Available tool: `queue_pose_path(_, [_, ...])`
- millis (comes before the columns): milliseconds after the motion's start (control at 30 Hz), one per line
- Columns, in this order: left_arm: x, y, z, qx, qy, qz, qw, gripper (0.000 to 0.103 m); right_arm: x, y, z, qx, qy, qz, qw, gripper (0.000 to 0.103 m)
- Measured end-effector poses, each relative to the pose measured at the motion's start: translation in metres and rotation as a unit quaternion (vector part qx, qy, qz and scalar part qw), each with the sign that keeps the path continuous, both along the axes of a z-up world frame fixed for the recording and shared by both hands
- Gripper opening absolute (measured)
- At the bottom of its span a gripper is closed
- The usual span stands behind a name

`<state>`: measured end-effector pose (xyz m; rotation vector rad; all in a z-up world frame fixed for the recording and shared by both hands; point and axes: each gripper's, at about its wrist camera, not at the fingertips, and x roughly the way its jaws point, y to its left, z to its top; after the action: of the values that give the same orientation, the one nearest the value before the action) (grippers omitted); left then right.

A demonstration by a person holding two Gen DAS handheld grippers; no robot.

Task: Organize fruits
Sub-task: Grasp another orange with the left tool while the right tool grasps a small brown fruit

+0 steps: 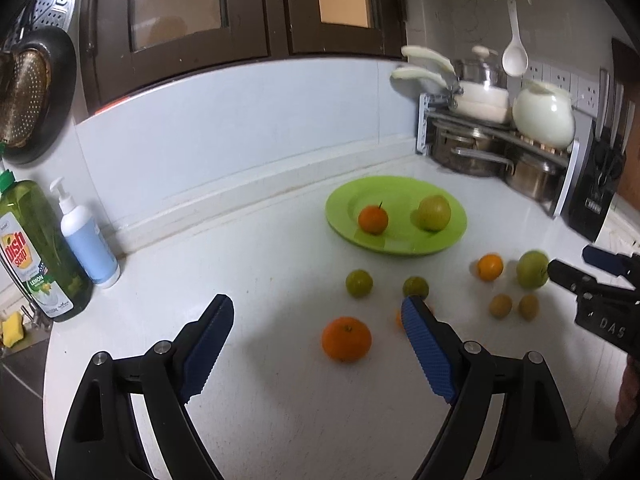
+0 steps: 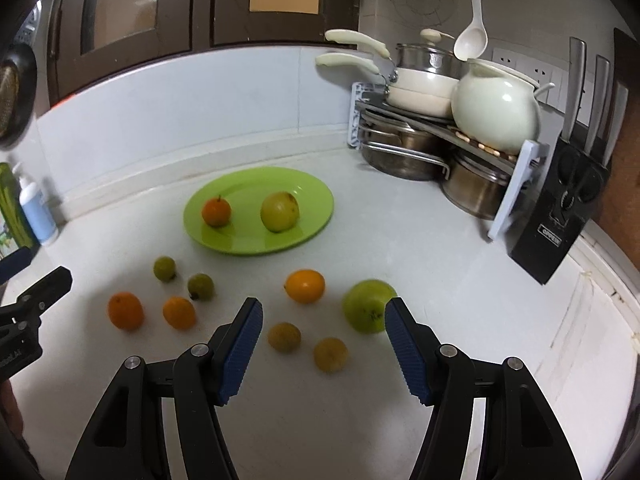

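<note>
A green plate (image 1: 452,236) (image 2: 316,192) holds a small orange (image 1: 373,219) (image 2: 216,212) and a yellow-green fruit (image 1: 434,213) (image 2: 279,211). Several loose fruits lie on the white counter in front of it: an orange (image 1: 346,339) (image 2: 125,311), two small green fruits (image 1: 359,283) (image 2: 164,268), an orange citrus (image 1: 489,267) (image 2: 305,286), a green apple (image 1: 532,269) (image 2: 366,306) and two yellowish fruits (image 2: 284,337). My left gripper (image 1: 318,310) is open and empty above the orange. My right gripper (image 2: 323,312) is open and empty, its right finger next to the green apple.
A dish soap bottle (image 1: 36,256) and a pump bottle (image 1: 86,236) stand at the left by the sink. A rack with pots (image 2: 440,136), a white teapot (image 2: 496,108) and a black knife block (image 2: 560,208) fill the back right corner.
</note>
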<state>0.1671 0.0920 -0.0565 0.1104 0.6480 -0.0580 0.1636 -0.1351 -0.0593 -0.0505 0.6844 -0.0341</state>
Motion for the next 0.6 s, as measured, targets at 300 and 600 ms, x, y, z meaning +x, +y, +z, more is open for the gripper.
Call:
queue_pose_path(300, [0.014,-0.004,-0.035,0.000,0.053,-0.007,0.9986,0.086,0.009,-0.004,-0.030,0.003,0.042,-0.006,0.999,0.064])
queue_pose_path(600, [0.028,-0.012,-0.058,0.001,0.074,-0.025,0.9969,0.083,0.016,-0.011,-0.051,0.003,0.067,-0.016,0.998,0.058])
